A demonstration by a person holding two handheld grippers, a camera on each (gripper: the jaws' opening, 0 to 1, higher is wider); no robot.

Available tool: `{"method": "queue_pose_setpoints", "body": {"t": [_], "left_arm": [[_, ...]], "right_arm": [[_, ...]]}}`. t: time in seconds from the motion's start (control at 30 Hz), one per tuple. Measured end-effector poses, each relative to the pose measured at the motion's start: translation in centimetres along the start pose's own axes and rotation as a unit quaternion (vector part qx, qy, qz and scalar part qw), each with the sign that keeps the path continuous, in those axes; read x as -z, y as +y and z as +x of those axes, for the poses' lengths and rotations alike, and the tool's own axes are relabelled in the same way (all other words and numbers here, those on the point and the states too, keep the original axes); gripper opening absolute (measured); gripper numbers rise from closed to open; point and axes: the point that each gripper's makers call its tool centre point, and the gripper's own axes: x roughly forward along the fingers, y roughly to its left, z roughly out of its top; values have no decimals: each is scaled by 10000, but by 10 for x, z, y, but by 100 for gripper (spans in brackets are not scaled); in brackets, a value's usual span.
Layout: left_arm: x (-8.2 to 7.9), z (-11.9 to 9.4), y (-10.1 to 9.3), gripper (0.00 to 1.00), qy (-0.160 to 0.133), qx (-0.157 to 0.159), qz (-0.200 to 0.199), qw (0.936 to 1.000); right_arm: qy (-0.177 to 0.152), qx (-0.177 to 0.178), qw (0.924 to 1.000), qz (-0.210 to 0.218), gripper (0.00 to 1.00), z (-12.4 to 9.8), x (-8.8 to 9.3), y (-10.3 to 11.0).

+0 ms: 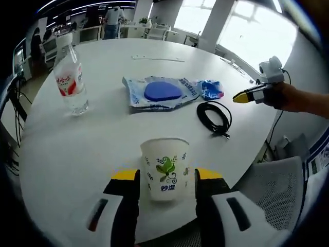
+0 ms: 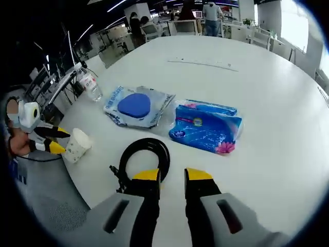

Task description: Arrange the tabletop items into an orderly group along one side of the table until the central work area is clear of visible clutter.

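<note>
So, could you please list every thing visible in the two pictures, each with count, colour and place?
Round white table: one, under everything.
Clear plastic water bottle: one, red label, upright, far left.
White paper cup: one, green leaf print, between the left gripper's jaws.
Clear plastic bag with blue round pad: one, centre.
Blue tissue pack: one, beside the bag.
Coiled black cable: one, before the right gripper.
Left gripper: yellow tips.
Right gripper: yellow tips, open.
</note>
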Motion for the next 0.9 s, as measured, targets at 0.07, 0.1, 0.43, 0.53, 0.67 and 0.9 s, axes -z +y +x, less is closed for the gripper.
{"method": "queue_pose_setpoints", "body": {"t": [0.07,0.1,0.43,0.53,0.67,0.9], "left_arm": [[1,2,0,44,34,6,-23,10000],[1,3,-1,44,64,-5,-10,10000],[8,11,4,45,280,-42,-16,9996],[9,13,5,45,321,-38,-10,9995],[10,17,5,46,354,-25,-24,9994],[12,22,3,45,417,28,-10,9991]], "right_arm": [[14,-54,9999,-113,16,1,-1,5],[28,-78,9998,-187,16,1,-1,7],[19,-417,9981,-444,17,5,-7,33],[41,-602,9969,-512,19,7,-9,44],[53,-825,9944,-664,25,10,-11,58],[126,-1378,9857,-962,27,14,-14,94]]}}
